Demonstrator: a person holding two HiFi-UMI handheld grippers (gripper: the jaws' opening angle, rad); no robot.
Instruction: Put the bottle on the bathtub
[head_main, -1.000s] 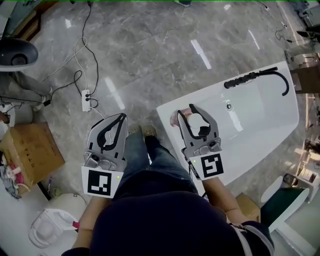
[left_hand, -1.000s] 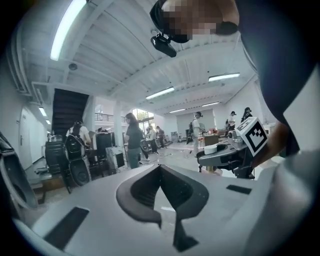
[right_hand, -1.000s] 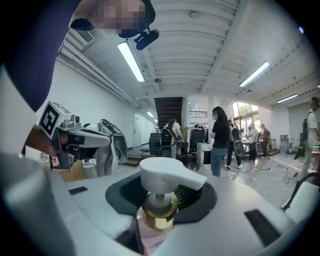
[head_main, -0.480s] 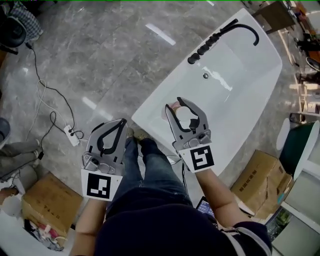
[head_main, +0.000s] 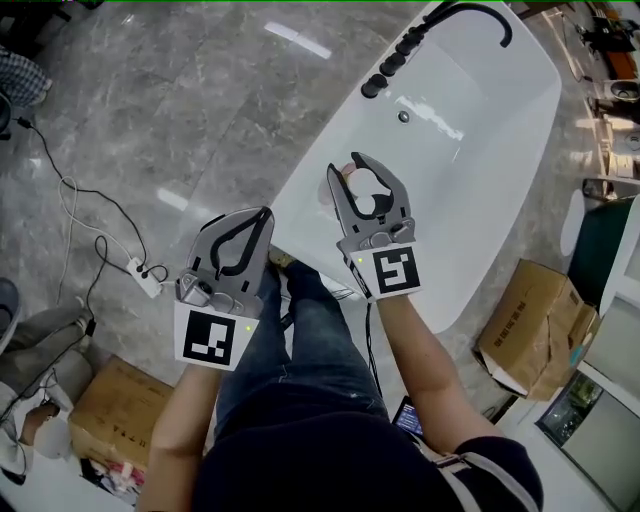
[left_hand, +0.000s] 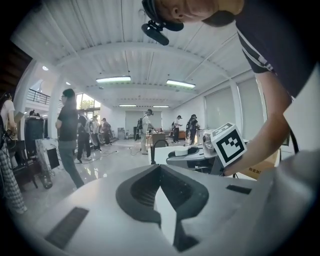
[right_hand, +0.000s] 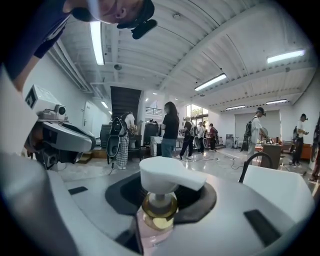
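**Head view.** The right hand-held gripper is closed on the bottle. The white pump head shows between its jaws and the pink body shows at the tips. The gripper and its load are over the near end of the bathtub, inside the left rim. The tub's long axis runs away from the person, up and to the right, towards the black tap. The left hand-held gripper is over the floor just outside that rim, with its jaws together and nothing in them.

**Left gripper view.** The left hand-held gripper has its jaws meeting at the tips, and nothing is between them. The right gripper's marker cube shows off to the right.

**Right gripper view.** The right hand-held gripper clamps the bottle at the neck. The bottle is upright with the pump on top. The white tub edge lies ahead and to the right.

**Assessment.** The right hand is carrying the bottle and is the nearer one to the tub. The flat rim lies below and to the left of the bottle, so the placement looks like a short move down and sideways with the bottle kept upright. The rim is narrow, and I judge tipping to be the main risk.
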